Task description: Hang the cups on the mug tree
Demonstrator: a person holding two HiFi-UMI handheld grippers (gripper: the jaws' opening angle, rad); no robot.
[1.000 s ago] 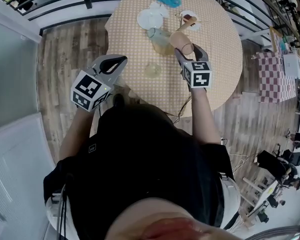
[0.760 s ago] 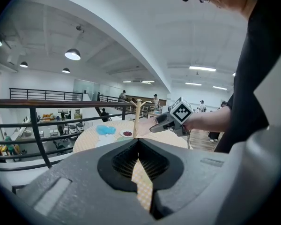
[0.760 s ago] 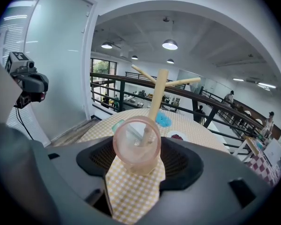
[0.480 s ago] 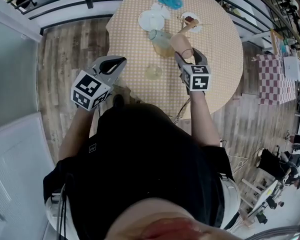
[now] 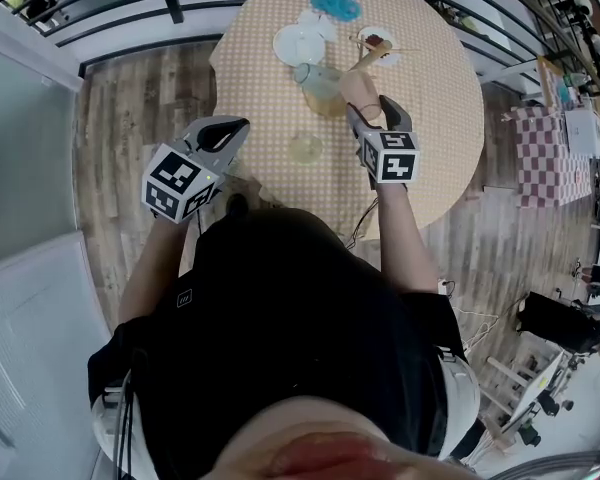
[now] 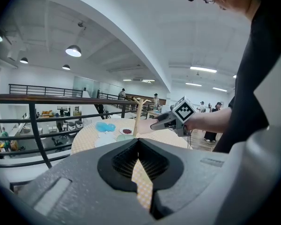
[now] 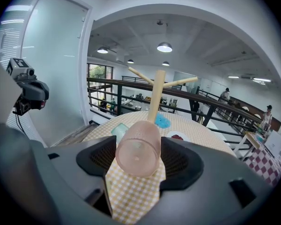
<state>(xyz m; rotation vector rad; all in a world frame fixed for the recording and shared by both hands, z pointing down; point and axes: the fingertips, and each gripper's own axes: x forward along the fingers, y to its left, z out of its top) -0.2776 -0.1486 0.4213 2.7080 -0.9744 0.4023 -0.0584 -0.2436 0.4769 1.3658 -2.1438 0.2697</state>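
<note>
Right gripper view showed a pink translucent plastic cup (image 7: 138, 149) lying on its side, its round base turned to the camera. It was clamped between the wide-set jaws of the right gripper (image 7: 138, 168), above the round table with yellow checked cloth (image 5: 430, 88) and just before the pale wooden mug tree (image 7: 155, 95). Three cups were counted: the pink one, a clear greenish cup (image 5: 320, 80) near the tree, and a pale yellow cup (image 5: 305, 148) standing apart. One tree was counted. The left gripper (image 6: 139, 156) was found closed and empty.

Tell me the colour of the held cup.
The cup is translucent pink; the right gripper view shows it best.
</note>
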